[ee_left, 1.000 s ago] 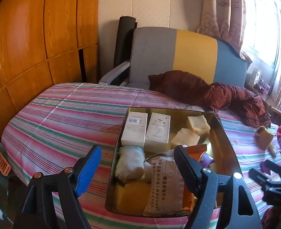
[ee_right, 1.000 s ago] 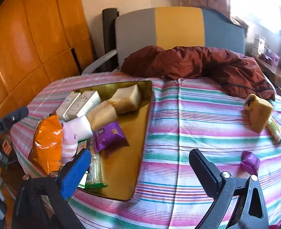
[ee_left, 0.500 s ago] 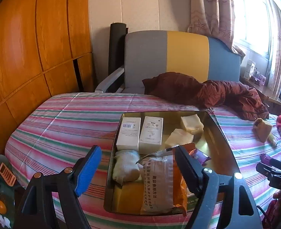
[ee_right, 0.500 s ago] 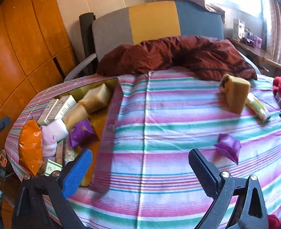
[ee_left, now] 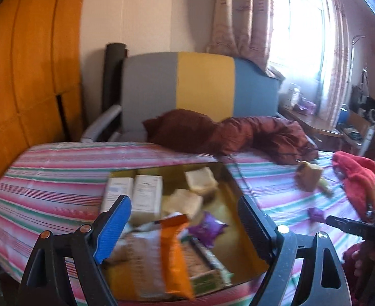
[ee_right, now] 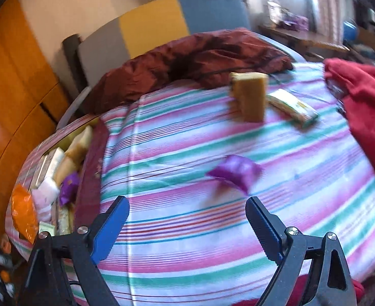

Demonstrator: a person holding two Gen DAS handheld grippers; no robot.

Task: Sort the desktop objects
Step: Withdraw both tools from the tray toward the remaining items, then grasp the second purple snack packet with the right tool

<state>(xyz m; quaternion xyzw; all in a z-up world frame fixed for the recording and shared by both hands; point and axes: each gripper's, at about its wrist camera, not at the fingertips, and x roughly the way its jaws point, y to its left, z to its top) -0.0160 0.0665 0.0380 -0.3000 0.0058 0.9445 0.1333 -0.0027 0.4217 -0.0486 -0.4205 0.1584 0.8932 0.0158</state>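
Note:
A gold tray [ee_left: 241, 257] on the striped tablecloth holds two white boxes [ee_left: 146, 195], wrapped cakes [ee_left: 201, 179], an orange bag [ee_left: 176, 257], a purple packet [ee_left: 207, 229] and other packs. My left gripper [ee_left: 184, 232] is open and empty above the tray's near end. My right gripper [ee_right: 187, 229] is open and empty over the cloth. A purple packet [ee_right: 234, 172] lies just beyond it. A yellow wrapped cake [ee_right: 249, 98] and a green-yellow bar [ee_right: 292, 107] lie farther back. The tray [ee_right: 90, 170] shows at the left in the right wrist view.
A dark red jacket [ee_right: 195, 61] is heaped at the table's far edge before a grey, yellow and blue chair [ee_left: 202, 84]. A red cloth [ee_right: 363, 107] lies at the right. Orange wood panels [ee_left: 29, 76] stand at the left.
My right gripper has swung right and forward, away from the tray, and now faces the loose purple packet. My left gripper has tilted up and shifted right over the tray. Both stayed open.

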